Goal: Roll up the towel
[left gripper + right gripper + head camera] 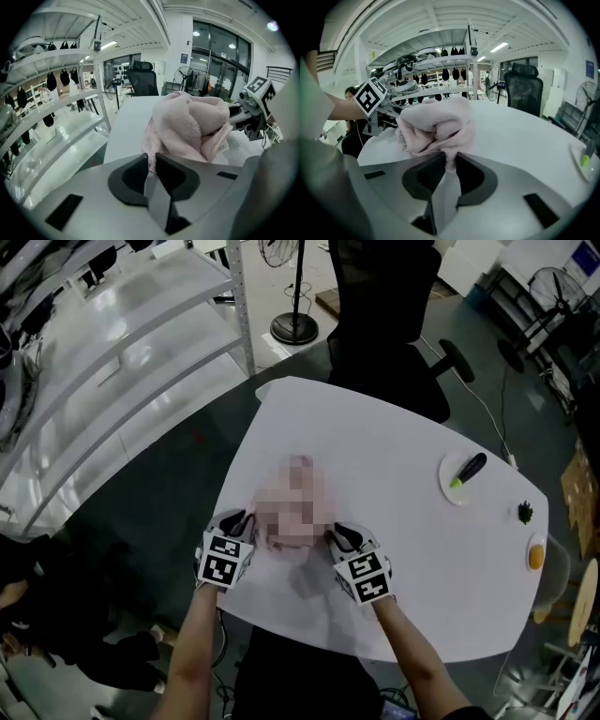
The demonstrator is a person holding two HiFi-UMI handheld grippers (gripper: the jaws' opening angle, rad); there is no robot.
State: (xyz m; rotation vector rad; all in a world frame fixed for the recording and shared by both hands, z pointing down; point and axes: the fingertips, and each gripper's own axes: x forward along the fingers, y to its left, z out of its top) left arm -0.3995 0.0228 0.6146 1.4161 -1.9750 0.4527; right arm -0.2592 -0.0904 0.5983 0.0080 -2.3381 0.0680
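Note:
A pink fluffy towel (pixel 291 507) lies bunched in a heap on the white table (pixel 394 446), near its front edge. My left gripper (pixel 246 519) is at the heap's left side and my right gripper (pixel 333 536) at its right side. In the left gripper view the towel (pixel 190 124) rises just beyond the left gripper (pixel 151 157), whose jaws pinch a thin edge of the cloth. In the right gripper view the right gripper (pixel 450 157) is shut on a fold that hangs from the towel (pixel 436 124). A white label shows on the towel's near side.
A small white plate (pixel 466 474) with a green and black marker lies at the table's right. A small dark object (pixel 525 512) and an orange one (pixel 535 557) sit by the right edge. A black office chair (pixel 384 324) stands behind the table, metal shelving (pixel 122 352) to the left.

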